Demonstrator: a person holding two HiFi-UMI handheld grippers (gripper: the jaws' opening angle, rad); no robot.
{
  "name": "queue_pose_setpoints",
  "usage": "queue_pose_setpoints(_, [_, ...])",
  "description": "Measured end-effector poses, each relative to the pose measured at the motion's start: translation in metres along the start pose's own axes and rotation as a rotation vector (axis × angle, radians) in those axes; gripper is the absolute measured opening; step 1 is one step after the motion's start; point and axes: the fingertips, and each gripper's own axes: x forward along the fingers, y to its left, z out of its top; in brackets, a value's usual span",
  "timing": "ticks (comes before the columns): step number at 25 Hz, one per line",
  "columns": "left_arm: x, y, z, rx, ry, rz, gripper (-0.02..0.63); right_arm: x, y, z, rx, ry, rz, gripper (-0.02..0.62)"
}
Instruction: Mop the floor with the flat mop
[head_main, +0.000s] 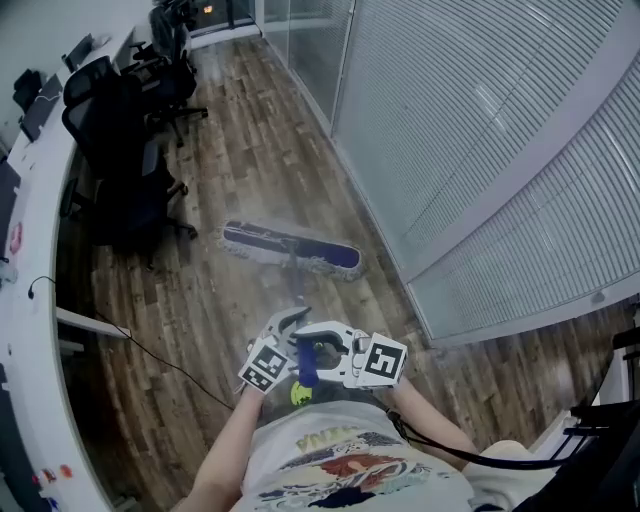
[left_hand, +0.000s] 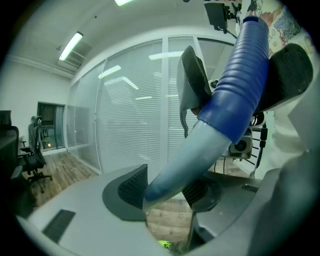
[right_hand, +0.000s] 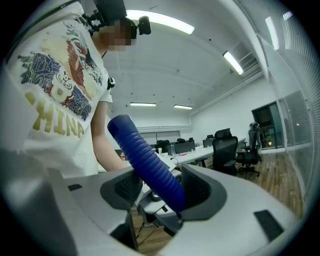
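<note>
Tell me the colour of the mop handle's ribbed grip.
Ribbed grip: blue, shown best in the right gripper view.

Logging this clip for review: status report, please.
Left hand-held gripper and right hand-held gripper both clamped on mop handle. Mop head flat on wood floor, near glass wall. Office chairs close by, opposite the wall.

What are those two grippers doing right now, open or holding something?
Left gripper: closed on the mop handle, on its pale shaft.
Right gripper: closed on the same mop handle, on its blue ribbed grip.
</note>
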Motion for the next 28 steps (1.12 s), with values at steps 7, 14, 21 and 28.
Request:
queue_pose_setpoints(7, [-0.040, -0.043, -0.006, -0.023, 0.001, 0.031, 0.176, 0.010, 0.060, 0.006, 0.003, 0.007, 0.049, 0.225])
queue_pose_setpoints(14, [-0.052, -0.097, -0.010, -0.052, 0.009, 0.058, 0.178, -0.009, 0.114, 0.005, 0.070, -0.015, 0.062, 0.229])
queue_pose_setpoints(21, [-0.045, -0.164, -0.008, -0.031, 0.038, 0.078, 0.178, -0.053, 0.170, -0.001, 0.034, -0.007, 0.093, 0.229])
queue_pose_setpoints(28, [-0.040, -0.212, -0.017, -0.007, 0.047, 0.082, 0.178, -0.080, 0.211, -0.014, 0.018, -0.022, 0.091, 0.229])
